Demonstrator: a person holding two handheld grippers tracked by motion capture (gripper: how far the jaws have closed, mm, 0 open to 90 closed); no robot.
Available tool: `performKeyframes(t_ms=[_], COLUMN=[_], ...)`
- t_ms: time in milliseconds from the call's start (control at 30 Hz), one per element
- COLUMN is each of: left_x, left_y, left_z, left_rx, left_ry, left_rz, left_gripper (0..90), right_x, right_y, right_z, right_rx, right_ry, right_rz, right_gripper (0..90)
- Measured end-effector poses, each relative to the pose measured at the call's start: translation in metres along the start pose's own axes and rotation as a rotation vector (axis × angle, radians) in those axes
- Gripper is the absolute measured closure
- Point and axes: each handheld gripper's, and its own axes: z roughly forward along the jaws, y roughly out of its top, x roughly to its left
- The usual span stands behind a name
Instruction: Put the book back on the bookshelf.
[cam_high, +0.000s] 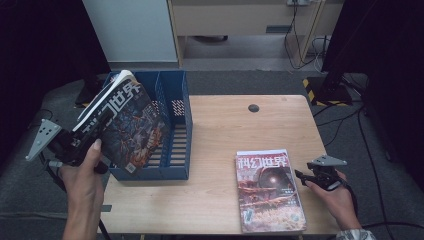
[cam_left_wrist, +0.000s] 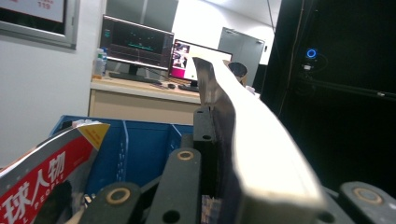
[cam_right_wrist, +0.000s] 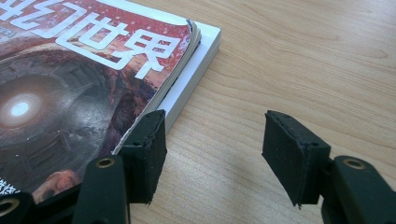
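1. The left gripper (cam_high: 82, 142) sits at the near left corner of the table (cam_high: 225, 130), clamped on the lower edge of a dark-covered magazine (cam_high: 127, 125); its jaws are nearly together with only the magazine between them
2. That magazine is raised and tilted, its top leaning toward the far left, and it hangs over the left compartment of the blue file rack (cam_high: 172, 130), lower corner down near the rack's front wall
3. In the left gripper view the held magazine (cam_left_wrist: 261, 144) runs edge-on away from the camera, pinched between the black jaws, its far end bending slightly left
4. A second publication with a red cover (cam_left_wrist: 42, 177) leans inside the blue rack (cam_left_wrist: 135, 144), to the left of the held one
5. The rack stands on the left part of the table; its middle and right compartments show bare slotted floor
6. The right gripper (cam_high: 312, 176) rests at the near right of the table, just right of another magazine (cam_high: 269, 189) lying flat, face up, near the front edge
7. In the right gripper view its jaws stand about half apart with bare wood (cam_right_wrist: 280, 70) between them; the left pad sits against the corner of the flat magazine (cam_right_wrist: 84, 84) and the right pad is clear of it, so nothing is gripped
8. A small round dark cap (cam_high: 253, 107) lies on the far part of the table, well apart from both magazines
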Motion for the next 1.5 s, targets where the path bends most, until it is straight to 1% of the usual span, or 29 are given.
performKeyframes(t_ms=[200,333,500,567,700,800,1000,1100,1333,1400,1500], left_x=[-0.001,-0.001,0.003,0.005,0.008,0.009,0.011,0.014,0.016,0.016,0.015], left_y=[0.000,0.003,0.006,0.007,0.008,0.008,0.006,0.004,-0.002,-0.005,-0.008], left_z=[0.001,0.000,-0.004,-0.004,-0.002,0.005,0.021,0.030,0.045,0.049,0.056], left_rx=[-0.004,-0.009,-0.016,-0.014,-0.011,-0.007,0.006,0.009,0.018,0.023,0.028], left_ry=[0.039,0.053,0.073,0.088,0.106,0.127,0.164,0.185,0.202,0.198,0.199], left_rz=[0.006,0.002,-0.005,-0.005,-0.005,-0.015,-0.006,-0.011,-0.018,-0.026,-0.024], left_gripper=[82.4,82.5,82.4,82.4,82.4,82.4,82.4,82.4,82.3,82.3,82.4], right_x=[0.000,0.000,0.000,0.000,0.000,0.000,0.000,-0.001,-0.001,-0.001,-0.001], right_y=[0.000,0.000,0.000,0.000,0.000,0.000,-0.001,-0.001,-0.001,-0.001,-0.001], right_z=[0.000,0.000,0.000,0.001,0.001,0.001,0.001,0.001,0.000,0.000,0.000], right_rx=[0.001,-0.001,0.001,0.001,0.003,0.003,0.002,0.001,0.003,-0.002,-0.003], right_ry=[0.000,0.001,0.002,0.002,0.001,0.001,0.001,0.002,0.006,0.003,0.003], right_rz=[0.000,-0.003,-0.002,-0.004,-0.008,-0.007,0.001,0.002,0.004,0.007,0.003], right_gripper=[39.9,39.9,39.9,39.9,39.9,39.9,39.9,39.9,39.9,39.9,39.9])
